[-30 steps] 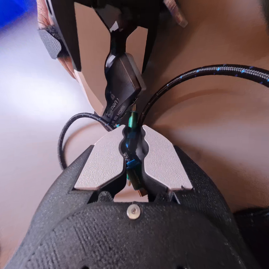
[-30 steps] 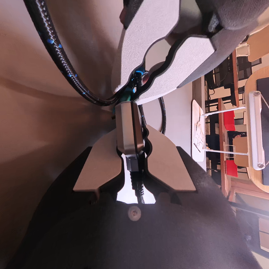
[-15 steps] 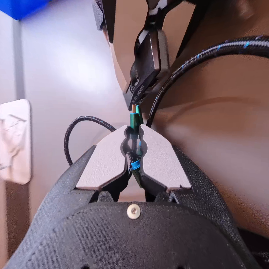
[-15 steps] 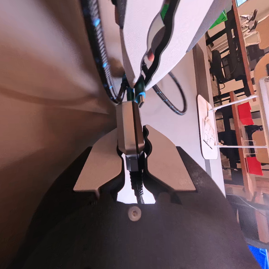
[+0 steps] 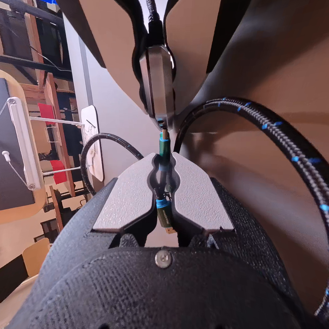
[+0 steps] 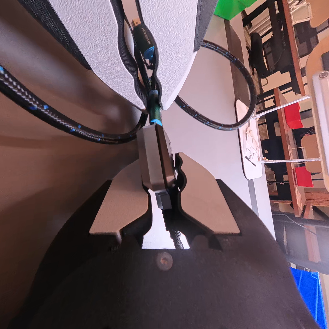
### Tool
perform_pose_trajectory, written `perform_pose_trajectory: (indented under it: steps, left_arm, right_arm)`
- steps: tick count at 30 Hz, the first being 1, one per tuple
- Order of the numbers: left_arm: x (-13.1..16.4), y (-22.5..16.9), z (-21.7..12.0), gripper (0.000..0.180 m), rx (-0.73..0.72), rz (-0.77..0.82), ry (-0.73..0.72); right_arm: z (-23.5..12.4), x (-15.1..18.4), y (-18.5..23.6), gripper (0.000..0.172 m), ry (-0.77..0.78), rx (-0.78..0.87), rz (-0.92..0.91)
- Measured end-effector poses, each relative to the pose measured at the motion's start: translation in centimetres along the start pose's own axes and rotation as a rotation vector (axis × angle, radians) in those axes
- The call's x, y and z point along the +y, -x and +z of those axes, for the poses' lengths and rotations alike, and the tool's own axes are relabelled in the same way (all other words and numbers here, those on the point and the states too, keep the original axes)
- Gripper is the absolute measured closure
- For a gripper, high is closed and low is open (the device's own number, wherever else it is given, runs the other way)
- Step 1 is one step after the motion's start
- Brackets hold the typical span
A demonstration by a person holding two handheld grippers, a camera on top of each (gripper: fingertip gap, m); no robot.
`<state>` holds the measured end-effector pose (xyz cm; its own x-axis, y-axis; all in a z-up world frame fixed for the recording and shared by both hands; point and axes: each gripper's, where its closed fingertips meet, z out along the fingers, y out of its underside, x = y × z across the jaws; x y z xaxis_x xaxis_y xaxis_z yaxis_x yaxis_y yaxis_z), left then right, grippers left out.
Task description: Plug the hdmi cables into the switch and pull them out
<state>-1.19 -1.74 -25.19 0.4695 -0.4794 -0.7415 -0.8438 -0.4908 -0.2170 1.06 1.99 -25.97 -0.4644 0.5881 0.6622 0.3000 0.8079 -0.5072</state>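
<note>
My left gripper is shut on a green cable plug with blue rings and a gold metal tip. The tip meets a port at the end of a grey adapter block. My right gripper is shut on that grey adapter block, whose own black cord runs back between the fingers. In the right wrist view the green plug touches the block's far end. A black braided cable with blue flecks loops from the plug to a second green plug between the left fingers.
A pale grey tabletop and a brown surface lie behind. A white card on a clear stand sits at the table edge. Beyond it are wooden shelves with red bins, a green box and a blue bin. Tip to tip, the grippers are about 5 centimeters apart.
Both grippers turned so that plug and adapter line up end to end. The adapter swung from tilted to straight. The plug tip now meets the adapter's port. Both grasps held.
</note>
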Motion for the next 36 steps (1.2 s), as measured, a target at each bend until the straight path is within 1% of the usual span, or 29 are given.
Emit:
perform_pose_trajectory:
  steps: [6, 10, 13, 18, 24, 27, 28, 29, 30, 31, 33, 36]
  left_arm:
    - [-0.2, 0.4, -0.2, 0.169, -0.006, -0.040, 0.012]
    - [-0.2, 0.1, -0.1, 0.169, 0.019, -0.051, 0.019]
    - [-0.2, 0.0, -0.1, 0.169, 0.041, -0.091, 0.007]
    - [-0.4, 0.1, 0.0, 0.169, 0.027, -0.099, -0.002]
    - [-0.8, 0.3, 0.1, 0.169, 0.084, -0.231, -0.101]
    - [-1.5, 0.0, 0.1, 0.168, 0.197, -0.372, -0.199]
    - [-1.8, 0.1, 0.1, 0.168, 0.203, -0.387, -0.224]
    - [-2.4, 0.2, 0.0, 0.168, 0.190, -0.376, -0.259]
    - [-3.2, 0.1, -0.2, 0.172, 0.194, -0.376, -0.300]
    - [-3.2, 0.1, -0.1, 0.172, 0.189, -0.363, -0.281]
    - [-3.0, 0.4, 0.0, 0.174, 0.220, -0.395, -0.252]
    - [-3.4, 1.1, -1.0, 0.173, 0.227, -0.368, -0.316]
  right_arm:
    - [-0.2, -0.1, -0.3, 0.146, -0.029, 0.029, 0.011]
    - [0.0, -0.1, 0.1, 0.146, -0.047, 0.010, 0.024]
    - [-0.1, -0.2, 0.1, 0.146, -0.053, 0.005, 0.024]
    - [-0.1, -0.1, 0.1, 0.146, -0.051, 0.007, 0.028]
    - [-0.1, 0.0, 0.0, 0.146, -0.056, -0.013, 0.070]
    - [-0.1, -0.1, 0.1, 0.145, -0.039, -0.041, 0.085]
    - [-0.2, -0.1, 0.1, 0.145, -0.032, -0.057, 0.095]
    - [-0.2, -0.1, 0.2, 0.145, -0.033, -0.074, 0.097]
    - [-0.2, -0.2, 0.3, 0.144, -0.030, -0.086, 0.091]
    - [-0.3, -0.1, 0.3, 0.145, -0.021, -0.087, 0.081]
    - [-0.3, -0.1, 0.1, 0.145, -0.017, -0.101, 0.103]
    - [-0.5, -0.3, 0.0, 0.145, -0.030, -0.113, 0.101]
